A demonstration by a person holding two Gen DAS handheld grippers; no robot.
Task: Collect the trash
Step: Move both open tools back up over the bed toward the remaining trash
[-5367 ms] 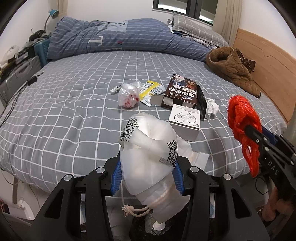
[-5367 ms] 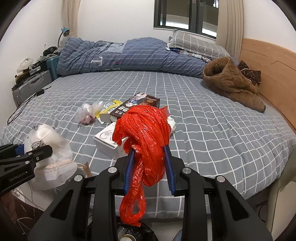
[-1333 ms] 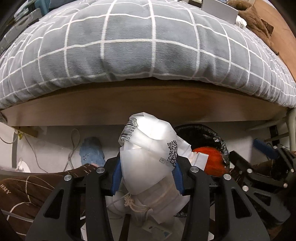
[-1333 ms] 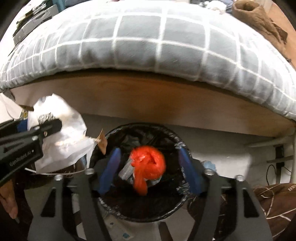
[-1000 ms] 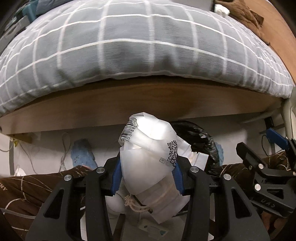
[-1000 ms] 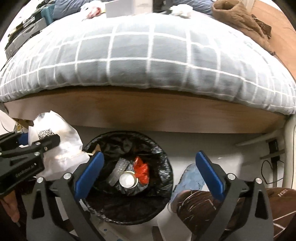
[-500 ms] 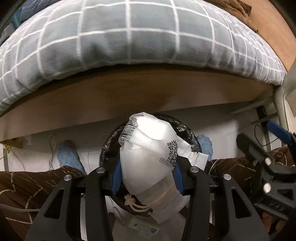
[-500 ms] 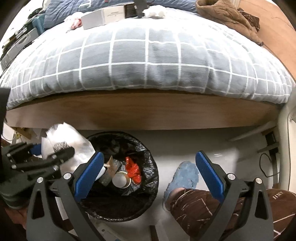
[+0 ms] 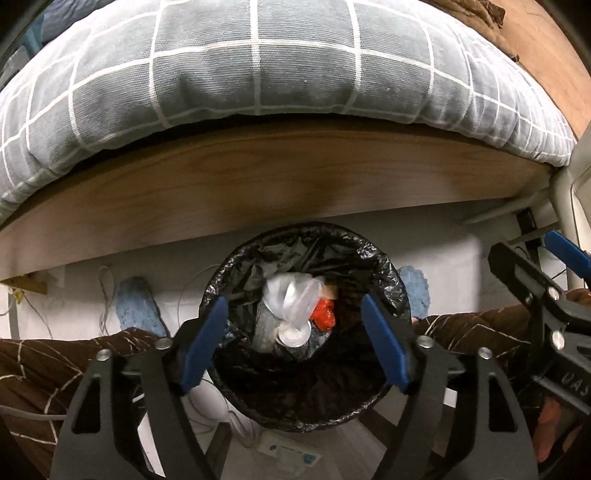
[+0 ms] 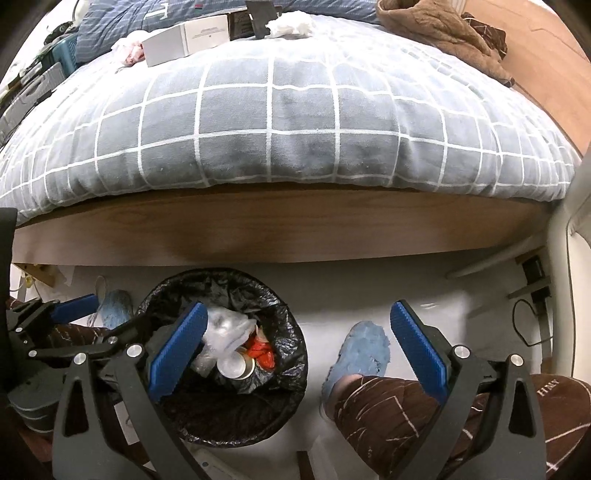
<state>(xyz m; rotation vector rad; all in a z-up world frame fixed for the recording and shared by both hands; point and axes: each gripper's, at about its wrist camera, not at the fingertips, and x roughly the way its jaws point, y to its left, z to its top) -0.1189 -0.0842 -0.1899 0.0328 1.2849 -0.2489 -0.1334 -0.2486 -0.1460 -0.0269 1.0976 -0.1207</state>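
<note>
At the foot of a bed covered in a grey quilt with a white grid (image 10: 295,122), a round bin lined with a crinkled black plastic bag (image 9: 373,402) stands on the pale floor beside the wooden bed frame (image 9: 258,184). The left gripper (image 9: 295,328) points down over the bin's mouth, its blue-padded jaws opening with nothing between them. Below it, a crumpled translucent white plastic bag (image 9: 291,295) lies inside the bin, blurred, on top of other rubbish and next to a scrunched red plastic bag (image 9: 323,314) and a round white lid (image 9: 293,336). The right gripper (image 10: 299,343) hangs to one side with its jaws spread wide and empty, one pad above the bin's rim, the other above a person's blue slipper (image 10: 364,349) and brown patterned trouser leg (image 10: 399,413). On the bed, well apart from the bin, remain a white rectangular cardboard box (image 10: 184,38), a dark box (image 10: 243,24) and a wad of white tissue (image 10: 290,20).
</note>
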